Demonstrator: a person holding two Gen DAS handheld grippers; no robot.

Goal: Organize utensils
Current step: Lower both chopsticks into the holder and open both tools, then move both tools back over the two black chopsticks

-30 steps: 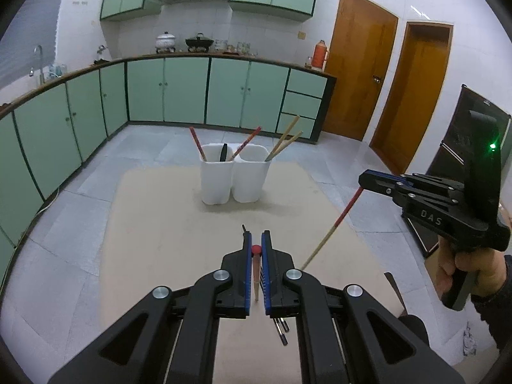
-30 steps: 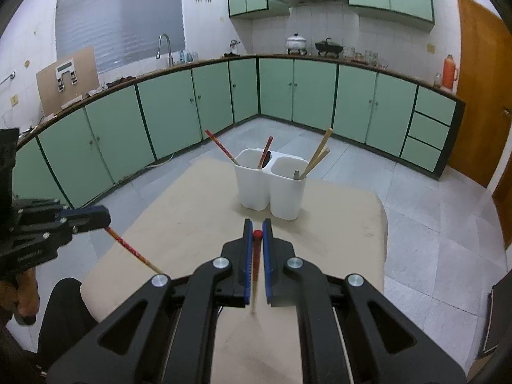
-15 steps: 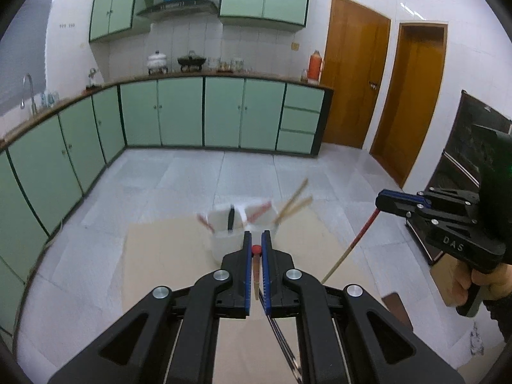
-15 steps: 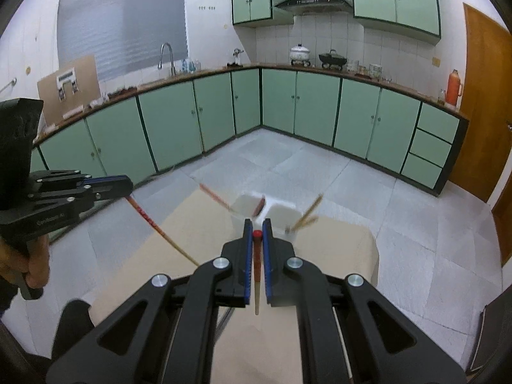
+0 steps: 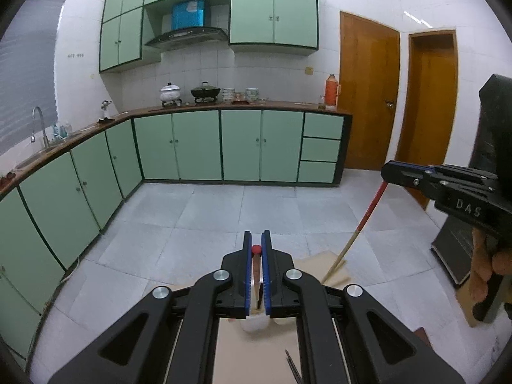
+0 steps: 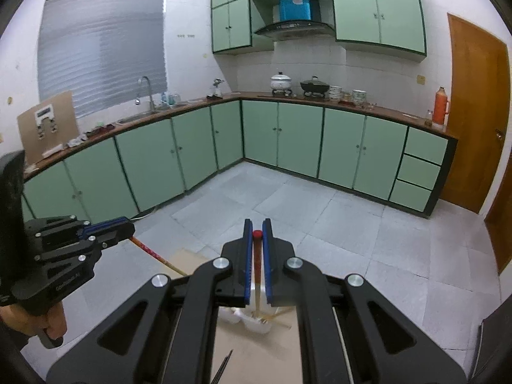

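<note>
Green kitchen cabinets (image 5: 198, 145) fill more view than before; both grippers rose, left gripper (image 5: 256, 243) and right gripper (image 6: 257, 232) each clamped on a red-tipped wooden chopstick (image 5: 363, 220), white holders (image 6: 252, 320) below at the table's far edge

Home kitchen. Green base cabinets (image 6: 297, 137) run in an L under a dark countertop (image 5: 224, 105); matching wall cabinets (image 5: 273, 16) at 12 o'clock. Range hood (image 5: 187, 36) over pots (image 5: 204, 91). Sink tap (image 6: 145, 91) at 10 o'clock below a blinded window (image 6: 102, 48). Tiled floor (image 5: 256, 204), wooden doors (image 5: 368, 92) at 2 o'clock.
</note>
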